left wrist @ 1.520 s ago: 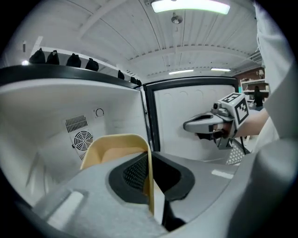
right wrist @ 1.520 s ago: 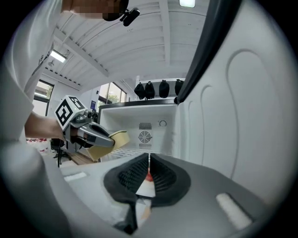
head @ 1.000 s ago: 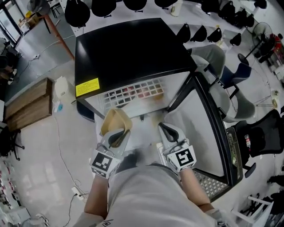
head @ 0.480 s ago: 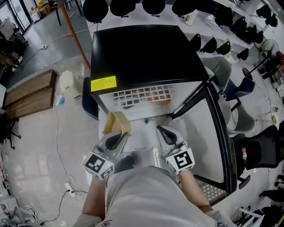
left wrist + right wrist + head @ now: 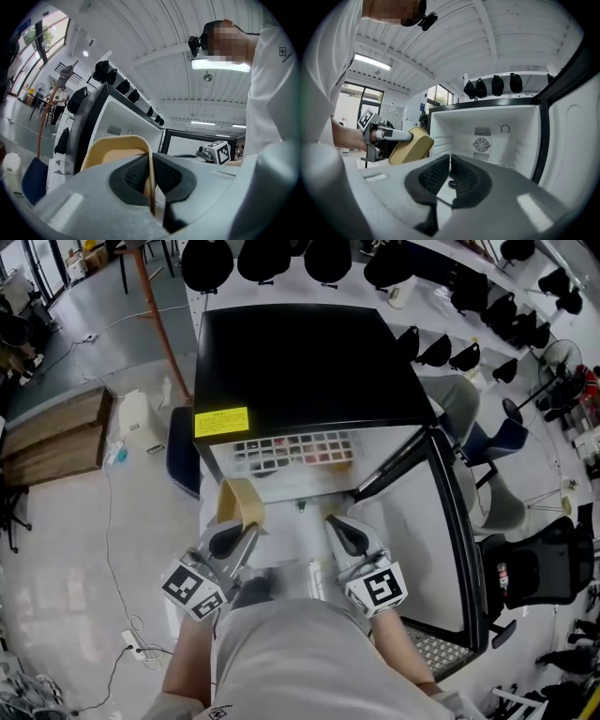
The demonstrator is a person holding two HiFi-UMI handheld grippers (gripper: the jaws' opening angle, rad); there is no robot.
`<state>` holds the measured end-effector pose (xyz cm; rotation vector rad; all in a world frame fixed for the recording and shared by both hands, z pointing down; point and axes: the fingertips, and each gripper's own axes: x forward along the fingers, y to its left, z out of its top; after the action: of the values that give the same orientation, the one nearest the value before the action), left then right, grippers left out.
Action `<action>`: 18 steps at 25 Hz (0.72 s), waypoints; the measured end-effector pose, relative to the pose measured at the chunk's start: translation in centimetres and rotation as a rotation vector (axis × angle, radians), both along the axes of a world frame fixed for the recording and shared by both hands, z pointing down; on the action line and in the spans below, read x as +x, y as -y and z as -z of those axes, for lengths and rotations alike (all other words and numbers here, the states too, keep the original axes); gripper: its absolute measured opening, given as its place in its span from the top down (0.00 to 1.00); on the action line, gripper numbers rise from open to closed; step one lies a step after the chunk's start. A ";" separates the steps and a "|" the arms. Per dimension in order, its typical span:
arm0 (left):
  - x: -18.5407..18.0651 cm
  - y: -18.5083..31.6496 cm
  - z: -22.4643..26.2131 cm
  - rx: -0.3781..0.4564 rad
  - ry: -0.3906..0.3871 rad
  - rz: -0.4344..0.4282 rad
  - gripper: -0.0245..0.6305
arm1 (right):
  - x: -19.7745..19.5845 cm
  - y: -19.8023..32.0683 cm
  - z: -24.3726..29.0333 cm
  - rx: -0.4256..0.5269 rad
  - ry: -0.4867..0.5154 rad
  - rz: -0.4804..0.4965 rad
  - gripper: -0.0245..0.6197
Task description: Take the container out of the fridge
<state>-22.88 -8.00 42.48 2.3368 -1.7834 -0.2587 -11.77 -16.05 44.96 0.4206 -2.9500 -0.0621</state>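
My left tool (image 5: 229,540) has swung the tan tub (image 5: 240,500) a bit left. It pinches the tub's wall, middle left, outside the open fridge (image 5: 300,362). My right tool (image 5: 338,532) is closed on nothing.

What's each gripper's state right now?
Left gripper: closed on the wall of the tan plastic container.
Right gripper: closed, empty.

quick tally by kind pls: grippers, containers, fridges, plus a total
grippers: 2 (left gripper, right gripper)
container: 1, tan, pinched by the left gripper
fridge: 1, door open
total: 4
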 end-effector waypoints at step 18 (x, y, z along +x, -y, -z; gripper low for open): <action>0.5 1.3 -0.2 0.001 -0.041 -0.042 0.94 | 0.5 0.2 -1.0 -0.027 -0.005 -0.015 0.94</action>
<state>-22.40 -9.29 42.67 2.3490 -1.7142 -0.2983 -11.25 -16.25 45.96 0.4379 -2.9392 -0.0216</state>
